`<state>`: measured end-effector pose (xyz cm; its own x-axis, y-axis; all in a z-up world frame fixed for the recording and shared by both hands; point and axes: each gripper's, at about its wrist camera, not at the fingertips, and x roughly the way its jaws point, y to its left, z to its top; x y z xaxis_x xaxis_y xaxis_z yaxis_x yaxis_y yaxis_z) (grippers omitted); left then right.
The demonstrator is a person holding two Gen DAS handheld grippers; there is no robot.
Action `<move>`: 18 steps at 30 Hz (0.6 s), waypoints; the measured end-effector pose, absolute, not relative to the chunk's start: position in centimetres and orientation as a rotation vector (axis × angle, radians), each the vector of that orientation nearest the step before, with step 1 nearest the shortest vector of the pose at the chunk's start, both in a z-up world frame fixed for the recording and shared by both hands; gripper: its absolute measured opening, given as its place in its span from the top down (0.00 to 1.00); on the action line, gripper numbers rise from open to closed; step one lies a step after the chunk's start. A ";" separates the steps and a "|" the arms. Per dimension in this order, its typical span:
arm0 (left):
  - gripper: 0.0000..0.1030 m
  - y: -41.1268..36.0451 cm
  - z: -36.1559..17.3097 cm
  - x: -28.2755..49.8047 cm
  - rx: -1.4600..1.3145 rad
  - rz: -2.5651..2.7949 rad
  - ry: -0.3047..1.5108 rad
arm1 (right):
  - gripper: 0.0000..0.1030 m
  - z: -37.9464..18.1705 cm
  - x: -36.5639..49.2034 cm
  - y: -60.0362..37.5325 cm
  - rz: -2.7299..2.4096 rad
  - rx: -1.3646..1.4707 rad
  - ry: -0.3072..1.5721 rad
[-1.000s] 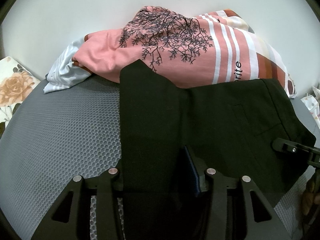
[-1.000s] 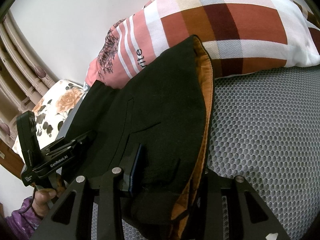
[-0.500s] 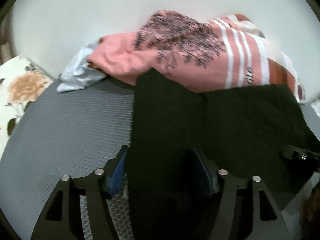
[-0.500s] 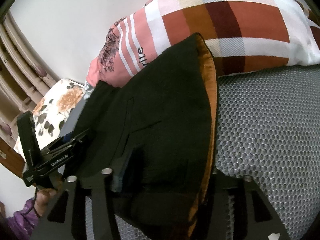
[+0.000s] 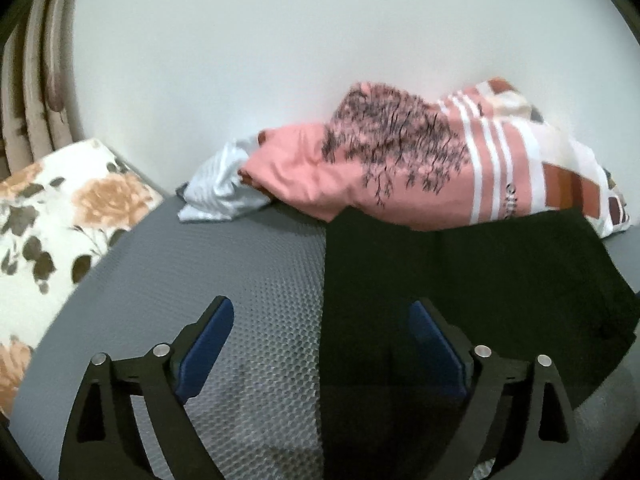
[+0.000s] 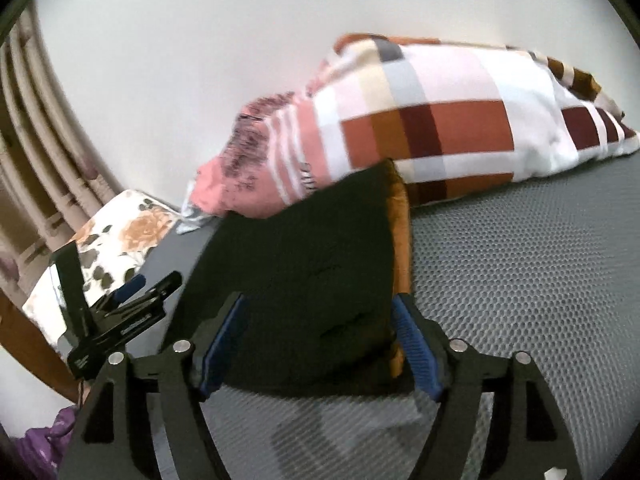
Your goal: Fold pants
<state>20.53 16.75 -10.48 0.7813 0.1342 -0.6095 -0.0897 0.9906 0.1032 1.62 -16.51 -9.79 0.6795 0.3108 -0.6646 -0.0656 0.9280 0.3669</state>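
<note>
Left wrist view shows our left hand-held gripper wide open, holding nothing. Our right hand-held gripper is open too. The black pants lie folded on the gray bed, touching the pillows. We should pat them flat gently.

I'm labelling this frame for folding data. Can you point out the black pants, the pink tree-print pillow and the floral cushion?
black pants (image 5: 480,280): left wrist view, on the flat dark fabric.
pink tree-print pillow (image 5: 304,168): left wrist view, on its plain pink end.
floral cushion (image 5: 60,208): left wrist view, on its printed top.
</note>
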 end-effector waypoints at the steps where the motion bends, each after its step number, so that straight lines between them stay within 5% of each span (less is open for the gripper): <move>1: 0.11 16.6 -9.7 19.9 0.082 0.131 0.644 | 0.27 -9.3 1.1 -16.2 0.220 0.325 0.793; 8: 0.01 14.8 -4.3 15.9 0.122 0.125 0.522 | 0.20 -5.7 -3.0 -13.2 0.266 0.282 0.743; 18: 0.00 13.4 2.3 11.3 0.059 0.133 0.523 | 0.13 -0.9 -8.3 -11.8 0.293 0.283 0.668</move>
<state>11.32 13.39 2.30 0.8577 0.1419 -0.4941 -0.1120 0.9896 0.0898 -8.34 -11.80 -0.90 0.7473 0.3540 -0.5623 -0.1745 0.9211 0.3479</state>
